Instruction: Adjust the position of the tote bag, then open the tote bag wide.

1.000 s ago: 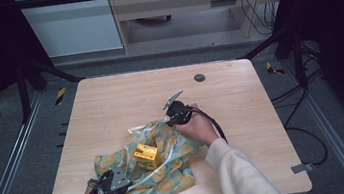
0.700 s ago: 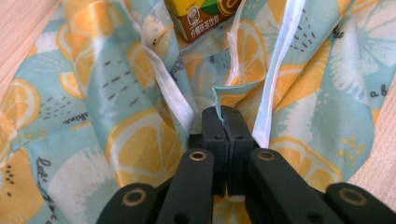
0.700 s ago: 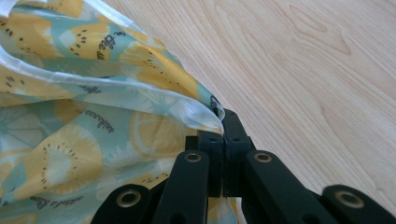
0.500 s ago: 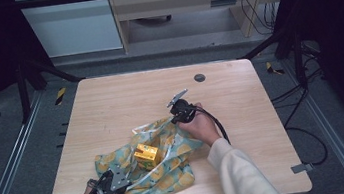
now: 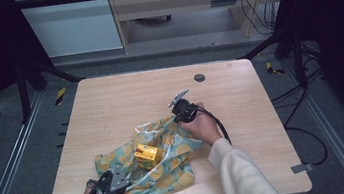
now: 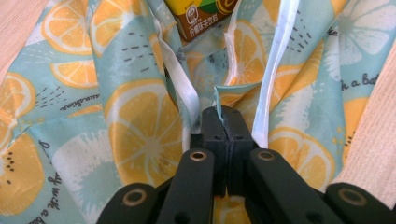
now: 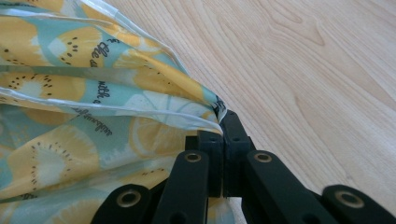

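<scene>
Since the earlier frame, right claw [image 5: 180, 114] has drifted slightly up-counter, drawing its corner of the fruit-print cloth bag [image 5: 170, 173] a little tauter; left claw [image 5: 116, 183] is unmoved at the near-left corner. Both claws are clamped shut on cloth edges: left on a hem fold [image 6: 223, 100], right on a bunched corner [image 7: 215, 111]. Yellow drink carton [image 5: 146, 153] lies on the bag between them, nearer the left claw, across the diagonal line of pull on the counter [image 5: 110, 100].

surface: pale wooden tabletop [image 5: 110, 105] with rounded corners
plug: small dark round disc [image 5: 200, 77] set near the surface's far edge
tape: yellow-and-black striped marker [image 5: 60, 95] on the grey floor, left
</scene>
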The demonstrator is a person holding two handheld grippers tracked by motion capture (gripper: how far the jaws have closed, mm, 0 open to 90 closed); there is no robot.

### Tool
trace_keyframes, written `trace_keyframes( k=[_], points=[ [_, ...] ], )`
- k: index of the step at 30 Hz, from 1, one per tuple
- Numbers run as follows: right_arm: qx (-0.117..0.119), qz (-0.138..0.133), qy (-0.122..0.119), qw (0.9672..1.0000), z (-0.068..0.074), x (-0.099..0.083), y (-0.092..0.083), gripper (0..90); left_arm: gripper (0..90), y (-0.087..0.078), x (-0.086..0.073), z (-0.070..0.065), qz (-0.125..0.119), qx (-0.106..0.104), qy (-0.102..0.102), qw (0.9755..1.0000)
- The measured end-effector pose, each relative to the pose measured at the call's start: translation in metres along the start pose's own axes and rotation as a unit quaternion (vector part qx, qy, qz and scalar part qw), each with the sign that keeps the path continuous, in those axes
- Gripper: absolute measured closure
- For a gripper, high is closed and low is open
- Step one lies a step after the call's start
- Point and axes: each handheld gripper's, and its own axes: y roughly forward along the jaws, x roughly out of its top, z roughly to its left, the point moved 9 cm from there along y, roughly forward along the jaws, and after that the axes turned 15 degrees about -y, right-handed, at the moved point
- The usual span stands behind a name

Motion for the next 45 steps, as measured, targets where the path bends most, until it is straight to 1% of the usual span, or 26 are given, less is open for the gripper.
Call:
trace_keyframes(
  k=[4,6,10,13,14,15,16,17,18,19,21,23,24,25,27,28,29,30,33,34,35,37,39,41,43,45],
  points=[
    [-0.005,0.002,0.002,1.0000,-0.002,-0.001,0.001,89.3,90.0,-0.001,0.000,0.000,0.002,-0.001,-0.001,1.0000],
    [-0.009,0.003,-0.001,1.0000,-0.003,-0.001,0.001,89.3,90.0,-0.001,0.000,0.000,0.002,-0.002,-0.001,1.0000],
    [-0.020,0.004,-0.002,0.9998,-0.005,-0.001,0.000,89.5,90.0,-0.002,0.000,0.000,0.002,0.000,0.001,1.0000],
    [-0.025,0.005,-0.001,0.9997,-0.006,-0.001,-0.001,88.9,90.0,-0.002,0.001,0.000,-0.003,0.000,-0.001,1.0000],
    [-0.026,0.004,-0.001,0.9997,-0.005,-0.001,-0.001,87.2,90.0,-0.002,0.001,0.000,-0.005,0.003,-0.001,1.0000],
    [-0.023,0.005,-0.003,0.9997,-0.004,-0.001,-0.002,82.9,88.1,-0.003,0.003,0.001,-0.013,0.007,-0.003,0.9999],
    [-0.022,0.003,-0.007,0.9997,-0.002,0.001,-0.004,77.1,82.1,-0.005,0.005,0.003,-0.022,0.016,-0.005,0.9996],
    [-0.028,0.001,-0.011,0.9996,-0.001,0.002,-0.006,69.0,76.8,-0.006,0.008,0.003,-0.032,0.017,-0.009,0.9993],
    [-0.031,-0.004,-0.007,0.9995,-0.001,0.004,-0.008,60.6,73.3,-0.009,0.011,0.004,-0.045,0.022,-0.009,0.9987],
    [-0.037,-0.005,-0.002,0.9993,-0.002,0.006,-0.012,48.4,67.7,-0.011,0.014,0.005,-0.054,0.026,-0.011,0.9982],
    [-0.049,-0.001,0.000,0.9988,-0.001,0.008,-0.019,35.5,58.2,-0.016,0.019,0.006,-0.074,0.028,-0.018,0.9967],
    [-0.060,-0.006,-0.007,0.9982,0.002,0.012,-0.028,26.6,53.6,-0.022,0.023,0.009,-0.095,0.036,-0.025,0.9946],
    [-0.067,-0.009,-0.012,0.9976,0.003,0.014,-0.034,25.5,51.8,-0.025,0.026,0.010,-0.110,0.039,-0.029,0.9927],
    [-0.067,-0.018,-0.015,0.9974,0.005,0.017,-0.041,25.4,50.3,-0.027,0.027,0.011,-0.118,0.040,-0.033,0.9917],
    [-0.073,-0.030,-0.016,0.9967,0.005,0.020,-0.052,24.7,49.1,-0.033,0.031,0.013,-0.137,0.043,-0.039,0.9889],
    [-0.073,-0.038,-0.017,0.9965,0.006,0.022,-0.058,24.7,48.9,-0.035,0.033,0.014,-0.148,0.045,-0.037,0.9873],
    [-0.072,-0.046,-0.015,0.9962,0.007,0.023,-0.064,24.6,48.7,-0.037,0.035,0.015,-0.157,0.049,-0.042,0.9855],
    [-0.072,-0.052,-0.012,0.9960,0.008,0.024,-0.072,24.8,48.3,-0.039,0.037,0.016,-0.163,0.050,-0.045,0.9843],
    [-0.070,-0.064,-0.016,0.9953,0.015,0.022,-0.087,26.5,48.8,-0.043,0.039,0.017,-0.171,0.051,-0.049,0.9827],
    [-0.068,-0.070,-0.016,0.9951,0.020,0.021,-0.094,27.6,49.0,-0.043,0.039,0.017,-0.170,0.053,-0.050,0.9828],
    [-0.066,-0.074,-0.019,0.9949,0.024,0.019,-0.099,28.3,49.3,-0.044,0.039,0.017,-0.165,0.053,-0.056,0.9833],
    [-0.060,-0.084,-0.019,0.9945,0.033,0.014,-0.107,29.4,49.5,-0.044,0.040,0.018,-0.164,0.055,-0.059,0.9831],
    [-0.053,-0.093,-0.020,0.9941,0.041,0.010,-0.113,31.2,49.6,-0.044,0.042,0.021,-0.165,0.062,-0.064,0.9823],
    [-0.046,-0.095,-0.022,0.9942,0.049,0.004,-0.117,33.9,49.5,-0.044,0.047,0.026,-0.167,0.070,-0.073,0.9808],
    [-0.035,-0.099,-0.021,0.9942,0.058,-0.001,-0.117,36.8,48.7,-0.044,0.056,0.034,-0.168,0.087,-0.079,0.9788],
    [-0.026,-0.100,-0.021,0.9944,0.064,-0.005,-0.116,37.0,48.0,-0.041,0.063,0.037,-0.162,0.086,-0.077,0.9800]
  ],
)
